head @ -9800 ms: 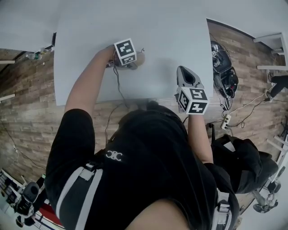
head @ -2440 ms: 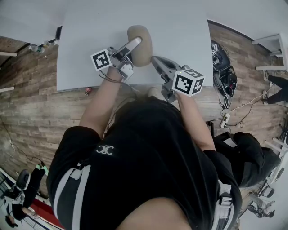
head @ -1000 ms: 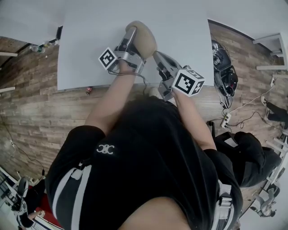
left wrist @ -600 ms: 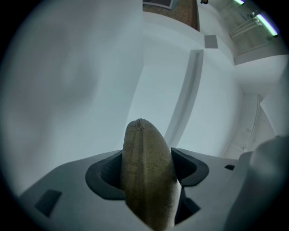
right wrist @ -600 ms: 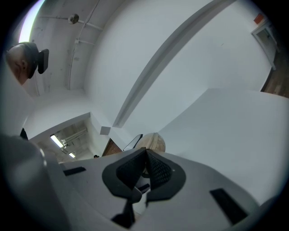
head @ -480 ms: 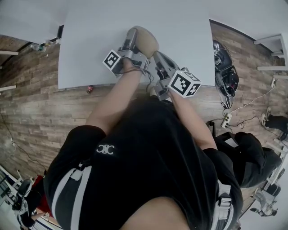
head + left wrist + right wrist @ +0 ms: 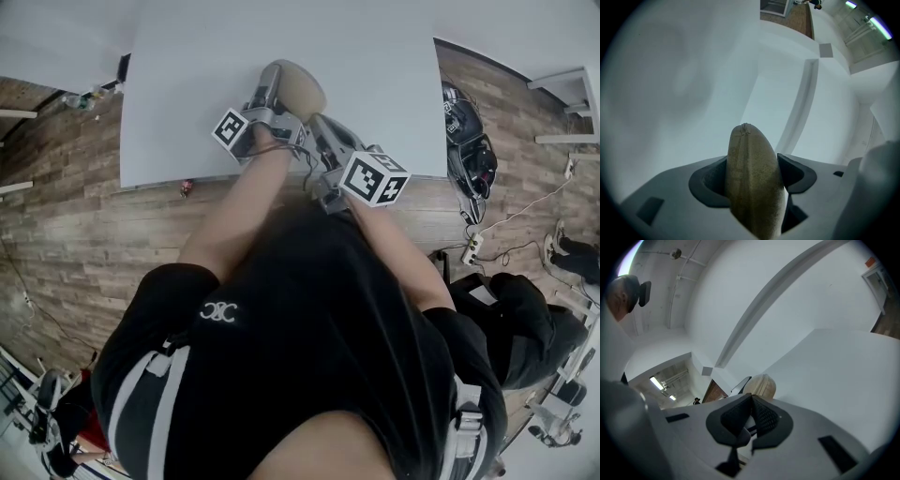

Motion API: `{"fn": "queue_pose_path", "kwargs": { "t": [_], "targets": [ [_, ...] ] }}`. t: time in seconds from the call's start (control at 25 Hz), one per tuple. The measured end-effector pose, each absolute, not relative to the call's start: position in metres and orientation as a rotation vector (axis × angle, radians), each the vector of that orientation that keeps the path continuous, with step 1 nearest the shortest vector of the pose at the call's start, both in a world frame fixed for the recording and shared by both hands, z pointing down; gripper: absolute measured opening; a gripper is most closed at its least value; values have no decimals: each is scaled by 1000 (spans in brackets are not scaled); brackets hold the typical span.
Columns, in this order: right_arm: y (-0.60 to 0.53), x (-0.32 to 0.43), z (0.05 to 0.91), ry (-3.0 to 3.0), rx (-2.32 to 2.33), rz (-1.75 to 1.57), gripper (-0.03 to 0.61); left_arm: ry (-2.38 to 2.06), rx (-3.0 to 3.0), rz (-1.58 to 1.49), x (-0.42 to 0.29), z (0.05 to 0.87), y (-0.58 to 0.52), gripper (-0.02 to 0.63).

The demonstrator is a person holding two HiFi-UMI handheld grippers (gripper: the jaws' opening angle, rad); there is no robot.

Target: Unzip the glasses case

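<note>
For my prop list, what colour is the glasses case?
Tan, a sandy beige. The glasses case shows best in the left gripper view.

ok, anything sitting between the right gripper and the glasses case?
Nothing visible. The left gripper is clamped on the glasses case. The right gripper, jaws together, points at the case's end, which shows just past its tips with nothing in front. Whether a zipper pull is pinched can't be told.
</note>
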State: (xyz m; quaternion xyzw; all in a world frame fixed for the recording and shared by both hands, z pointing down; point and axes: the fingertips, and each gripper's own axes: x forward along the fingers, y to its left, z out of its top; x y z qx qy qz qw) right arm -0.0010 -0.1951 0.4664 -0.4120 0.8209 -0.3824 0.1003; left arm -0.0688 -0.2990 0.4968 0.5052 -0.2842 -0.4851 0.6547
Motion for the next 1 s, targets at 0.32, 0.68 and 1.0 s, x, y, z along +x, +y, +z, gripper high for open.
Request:
{"fn": "queue_pose_path", "kwargs": {
  "t": [0.32,0.68,1.0],
  "targets": [
    [-188,-3,440,2588,-983,-1047,178,-591,1316,-1060,-62,467,-302,310],
    [-195,19,430,2577,-1053,-1012,247,-633,1351,-1094,-80,464,-308,310],
    [-225,41,423,2453,-1020,-1094,273,-503,1528,-1026,-52,435,-300,310]
  ]
}}
